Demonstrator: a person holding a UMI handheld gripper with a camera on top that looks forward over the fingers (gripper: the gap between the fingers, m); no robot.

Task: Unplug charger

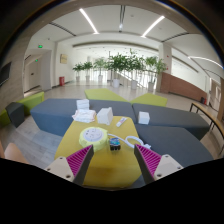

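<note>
Gripper view: tool (pixel 112 150) spread above yellow table (pixel 100 165); small dark charger (pixel 115 144) between pads; no legible writing.

Yellow table (pixel 88 140) flanked by grey sofas (pixel 170 122). White box (pixel 144 117) and white papers (pixel 84 115) near the table's far end. Potted plants (pixel 125 65) beyond. Ceiling lights (pixel 88 20) overhead.

Open tool (pixel 113 151) hovers over yellow table (pixel 112 168).
</note>
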